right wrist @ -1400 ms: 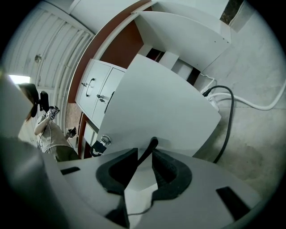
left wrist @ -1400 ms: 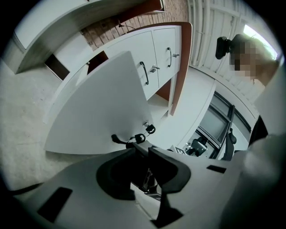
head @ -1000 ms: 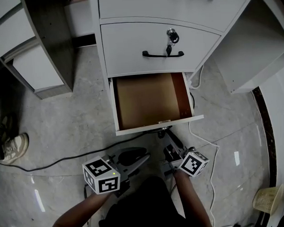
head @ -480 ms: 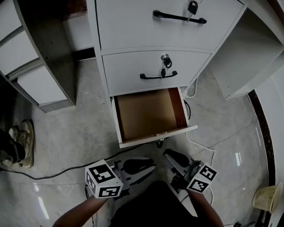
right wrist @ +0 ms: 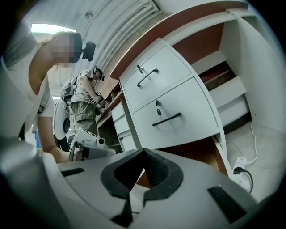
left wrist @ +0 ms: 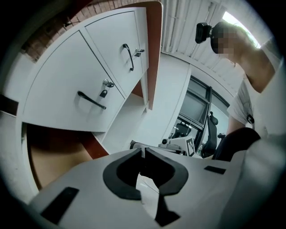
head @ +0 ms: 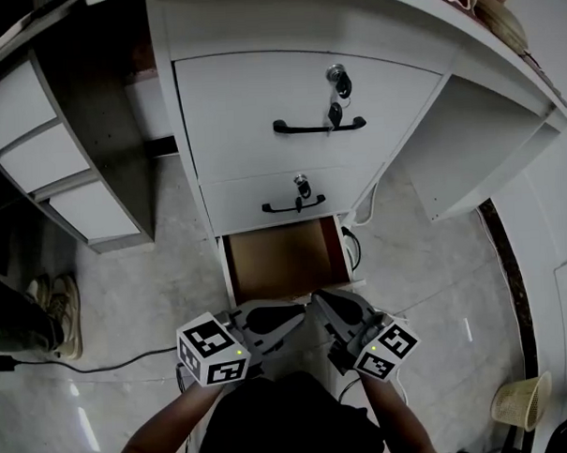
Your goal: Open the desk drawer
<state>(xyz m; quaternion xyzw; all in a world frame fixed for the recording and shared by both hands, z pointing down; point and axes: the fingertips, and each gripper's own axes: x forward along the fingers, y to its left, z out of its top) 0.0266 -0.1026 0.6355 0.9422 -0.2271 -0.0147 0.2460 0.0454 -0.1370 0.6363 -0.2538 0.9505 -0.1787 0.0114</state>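
Note:
The white desk's bottom drawer (head: 283, 260) stands pulled out, its brown inside bare; it also shows in the left gripper view (left wrist: 53, 154) and the right gripper view (right wrist: 199, 151). Above it, the middle drawer (head: 291, 194) and the top drawer (head: 311, 102) are closed, each with a black handle and a key in its lock. My left gripper (head: 300, 316) hangs in front of the open drawer, touching nothing. Its jaws have just been closing and now meet at the tips (left wrist: 142, 150) with nothing between them. My right gripper (head: 324, 302) is beside it, also shut and empty (right wrist: 143, 153).
A white cable and plug (head: 352, 243) lie on the floor right of the drawer. A low side cabinet (head: 51, 156) stands at the left, a person's shoes (head: 60, 315) and a black cable (head: 46, 365) below it. A wicker basket (head: 522, 403) sits at bottom right.
Both grippers have risen from near the floor and rolled. The left jaws have closed. The head view now takes in more of the desk. The bottom drawer stays open.

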